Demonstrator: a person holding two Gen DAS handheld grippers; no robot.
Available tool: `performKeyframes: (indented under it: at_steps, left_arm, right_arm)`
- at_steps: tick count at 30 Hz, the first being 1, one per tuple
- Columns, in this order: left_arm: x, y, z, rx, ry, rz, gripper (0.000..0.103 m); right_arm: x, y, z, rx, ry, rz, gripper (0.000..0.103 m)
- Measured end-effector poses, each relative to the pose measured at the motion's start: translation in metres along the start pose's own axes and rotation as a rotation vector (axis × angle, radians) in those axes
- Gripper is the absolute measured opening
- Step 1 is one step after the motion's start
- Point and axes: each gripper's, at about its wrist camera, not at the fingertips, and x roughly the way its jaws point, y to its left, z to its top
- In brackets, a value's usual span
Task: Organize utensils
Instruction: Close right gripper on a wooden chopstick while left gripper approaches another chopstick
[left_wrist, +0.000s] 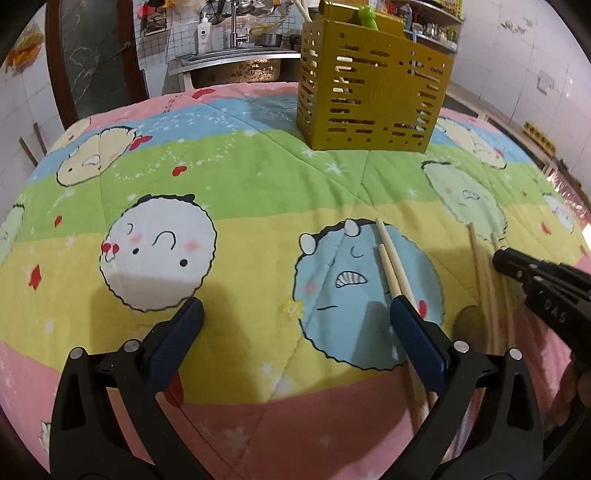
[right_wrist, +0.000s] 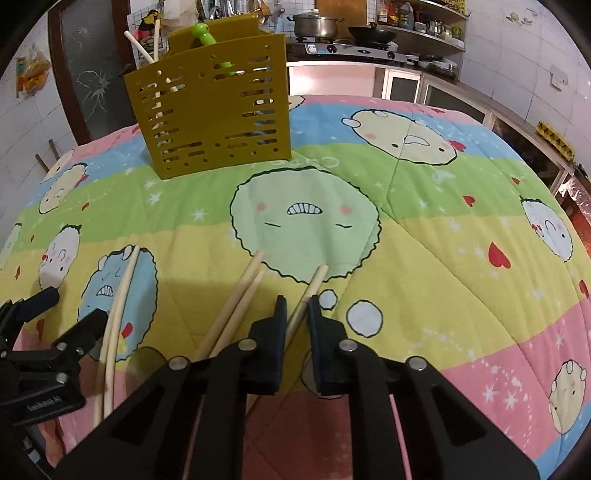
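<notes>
Right gripper (right_wrist: 297, 314): nearly closed around one chopstick (right_wrist: 314, 284) on the quilted table (right_wrist: 424, 240). Left gripper (left_wrist: 295, 325): wide open, beside a chopstick pair (left_wrist: 388, 254). Gripper lettering illegible. Yellow utensil holder (right_wrist: 210, 107) behind.

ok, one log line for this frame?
left gripper: open, beside pale chopstick pair | right gripper: jaws around single chopstick, nearly closed | yellow holder: upright on quilt

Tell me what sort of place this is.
Most likely a home kitchen: a sink with a faucet behind the table, a pot and wok on a gas stove, shelves of bottles.
</notes>
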Motion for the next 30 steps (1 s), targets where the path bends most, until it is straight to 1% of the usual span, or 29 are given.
performKeyframes:
  at_steps: [1, 3, 6, 8, 12, 19, 21, 24, 26, 27, 28, 30]
  left_arm:
    - [-0.002, 0.0, -0.001, -0.011, 0.001, -0.02, 0.098]
    - [-0.004, -0.003, -0.003, -0.006, 0.003, -0.031, 0.098]
    - [-0.004, -0.01, -0.007, 0.031, 0.008, -0.016, 0.098]
    - [-0.005, -0.01, -0.007, 0.031, 0.008, -0.015, 0.098]
    - [-0.002, -0.009, -0.007, 0.022, 0.022, -0.02, 0.098]
    - [0.006, -0.016, -0.001, 0.031, 0.046, 0.016, 0.096]
    - [0.008, -0.019, 0.002, 0.038, 0.049, 0.024, 0.092]
    - [0.009, -0.027, 0.004, 0.06, 0.049, 0.036, 0.083]
    - [0.008, -0.032, 0.006, 0.068, 0.053, 0.02, 0.066]
    - [0.008, -0.034, 0.008, 0.07, 0.057, 0.015, 0.062]
    - [0.008, -0.038, 0.01, 0.073, 0.062, 0.005, 0.052]
    - [0.01, -0.042, 0.013, 0.08, 0.069, 0.005, 0.044]
  right_arm:
    - [0.0, -0.001, 0.0, -0.002, -0.001, 0.002, 0.011]
    - [-0.002, -0.002, 0.0, -0.007, -0.003, 0.004, 0.01]
    - [-0.004, -0.004, 0.001, -0.012, -0.006, 0.005, 0.008]
    - [-0.005, -0.007, 0.0, -0.011, -0.007, -0.005, 0.008]
    - [-0.004, -0.011, -0.001, 0.015, -0.008, 0.007, 0.008]
    - [-0.001, -0.007, -0.003, 0.031, -0.018, -0.006, 0.012]
    - [0.0, -0.008, -0.003, 0.047, -0.018, 0.001, 0.012]
    - [0.002, -0.009, -0.002, 0.07, -0.01, 0.002, 0.012]
    - [0.003, -0.009, -0.001, 0.086, -0.003, -0.004, 0.012]
    - [0.004, -0.008, 0.0, 0.092, 0.002, -0.009, 0.012]
    - [0.005, -0.007, 0.0, 0.093, 0.005, -0.014, 0.012]
    - [0.006, -0.007, 0.002, 0.094, 0.01, -0.018, 0.01]
